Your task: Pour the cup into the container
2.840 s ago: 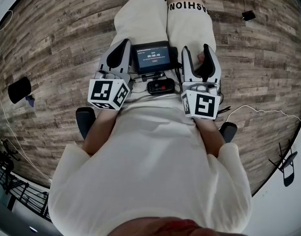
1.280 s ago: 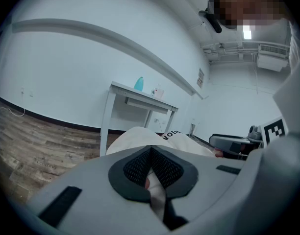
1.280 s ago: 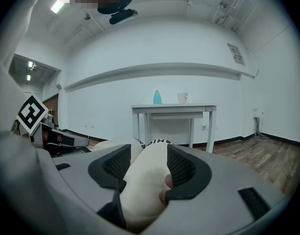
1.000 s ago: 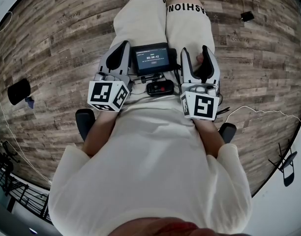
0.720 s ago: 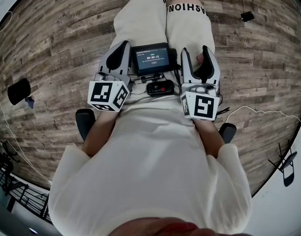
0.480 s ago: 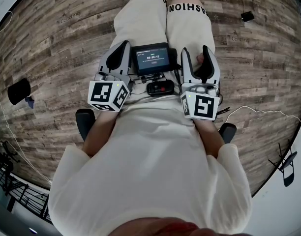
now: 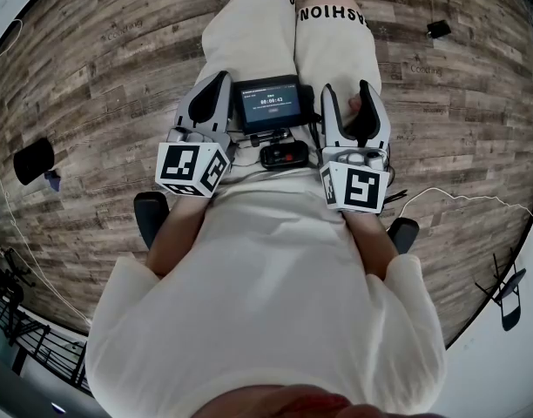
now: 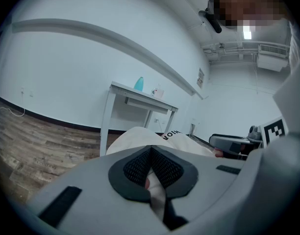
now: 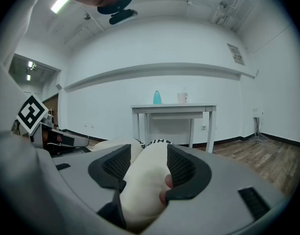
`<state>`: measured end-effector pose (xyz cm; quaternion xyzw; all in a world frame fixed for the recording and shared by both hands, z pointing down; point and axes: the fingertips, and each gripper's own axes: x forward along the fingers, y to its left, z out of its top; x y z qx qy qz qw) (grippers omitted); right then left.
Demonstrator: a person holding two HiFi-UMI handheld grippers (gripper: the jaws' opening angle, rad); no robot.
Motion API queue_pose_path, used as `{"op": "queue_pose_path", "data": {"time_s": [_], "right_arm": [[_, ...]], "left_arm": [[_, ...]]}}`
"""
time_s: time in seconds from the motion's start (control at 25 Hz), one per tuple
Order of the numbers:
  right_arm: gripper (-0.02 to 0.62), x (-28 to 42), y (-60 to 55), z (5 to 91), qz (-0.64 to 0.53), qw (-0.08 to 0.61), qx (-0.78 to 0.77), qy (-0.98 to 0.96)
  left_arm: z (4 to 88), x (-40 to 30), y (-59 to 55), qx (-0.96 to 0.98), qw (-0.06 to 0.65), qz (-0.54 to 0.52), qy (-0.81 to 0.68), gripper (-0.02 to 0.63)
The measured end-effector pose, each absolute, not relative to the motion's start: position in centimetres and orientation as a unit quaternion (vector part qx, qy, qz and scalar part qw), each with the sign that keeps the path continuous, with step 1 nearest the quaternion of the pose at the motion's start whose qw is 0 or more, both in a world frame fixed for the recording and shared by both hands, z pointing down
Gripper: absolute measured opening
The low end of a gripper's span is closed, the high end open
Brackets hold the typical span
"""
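I am seated with both grippers resting on my lap, far from the task's things. A white table stands by the far wall with a teal container and a white cup on it; the same table, container and cup show in the left gripper view. My left gripper is shut with nothing in it. My right gripper stands open, with my cream trouser leg lying beyond the gap.
A small screen device and a black controller sit on my lap between the grippers. Wood plank floor lies all around, with a white cable, a black object at the left and another at the upper right.
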<state>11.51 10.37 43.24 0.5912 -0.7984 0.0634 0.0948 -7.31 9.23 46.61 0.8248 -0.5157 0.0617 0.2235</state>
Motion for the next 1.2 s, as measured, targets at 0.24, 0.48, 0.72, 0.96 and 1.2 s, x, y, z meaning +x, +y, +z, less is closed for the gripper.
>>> {"op": "queue_pose_path", "data": {"time_s": [0.24, 0.48, 0.72, 0.96, 1.2], "right_arm": [[0.236, 11.49, 10.28, 43.26, 0.062, 0.093, 0.591, -0.799], [0.236, 11.47, 10.46, 43.22, 0.064, 0.098, 0.59, -0.799], [0.236, 11.44, 10.32, 43.18, 0.064, 0.097, 0.59, -0.799], [0.236, 11.48, 10.25, 43.15, 0.066, 0.098, 0.59, -0.799], [0.236, 11.52, 10.28, 43.09, 0.066, 0.097, 0.591, -0.798]], "left_arm": [[46.63, -7.25, 9.12, 0.826, 0.221, 0.062, -0.516, 0.011], [46.6, -7.22, 9.39, 0.824, 0.224, 0.064, -0.516, 0.011], [46.56, -7.25, 9.23, 0.825, 0.222, 0.065, -0.516, 0.011], [46.55, -7.22, 9.17, 0.825, 0.222, 0.066, -0.516, 0.011], [46.49, -7.25, 9.17, 0.825, 0.223, 0.065, -0.516, 0.011]]}}
